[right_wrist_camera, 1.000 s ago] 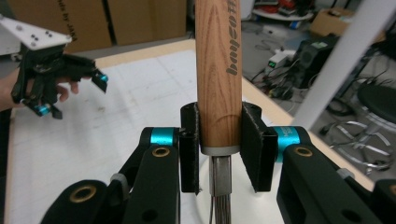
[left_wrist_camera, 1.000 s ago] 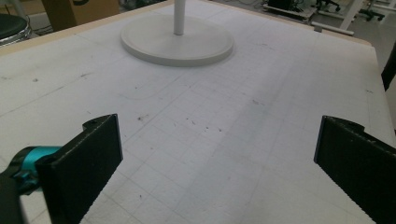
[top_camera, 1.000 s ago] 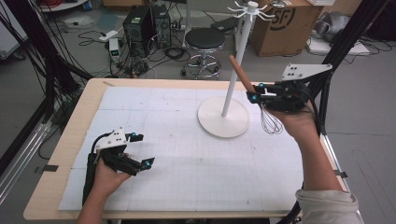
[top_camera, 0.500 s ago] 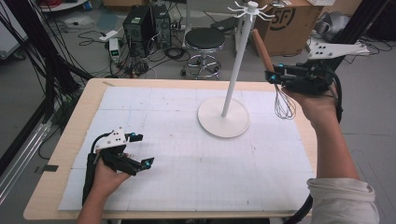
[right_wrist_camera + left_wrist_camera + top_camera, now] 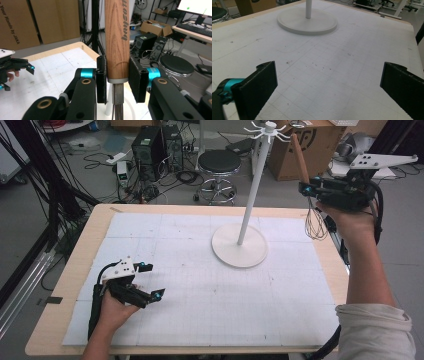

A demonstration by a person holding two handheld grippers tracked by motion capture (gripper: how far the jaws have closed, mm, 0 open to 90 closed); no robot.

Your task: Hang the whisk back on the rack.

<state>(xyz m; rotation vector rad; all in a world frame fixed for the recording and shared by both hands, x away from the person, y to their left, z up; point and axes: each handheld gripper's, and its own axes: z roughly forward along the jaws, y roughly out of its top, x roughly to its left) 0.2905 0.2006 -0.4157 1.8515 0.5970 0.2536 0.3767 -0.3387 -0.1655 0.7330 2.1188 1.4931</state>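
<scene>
Wooden worktop [image 5: 65, 285], rectangular, most of its top covered by a white gridded mat [image 5: 200, 290]. Mat surface scuffed with small dark marks, seen close in the left gripper view.

White hook stand with round disc base [image 5: 239, 245] sits on the far right part of the mat; thin upright pole, ring of short hooks at the top. The hooks hang bare.

Cardboard box [image 5: 305, 145] on the floor beyond the worktop, near a round black stool [image 5: 219, 162]; box contents cannot be made out.

Right gripper [image 5: 309, 190] held up in the air over the far right edge of the worktop, right of the stand pole and level with its upper part. Jaws pinch a wire whisk with a brown wooden handle [image 5: 300, 157] at the lower end of the handle, just above the metal collar. Handle points up, tilted slightly; wire loops hang below the hand.

Left gripper [image 5: 150, 282] rests low on the near left of the mat, jaws spread wide, nothing between them.
</scene>
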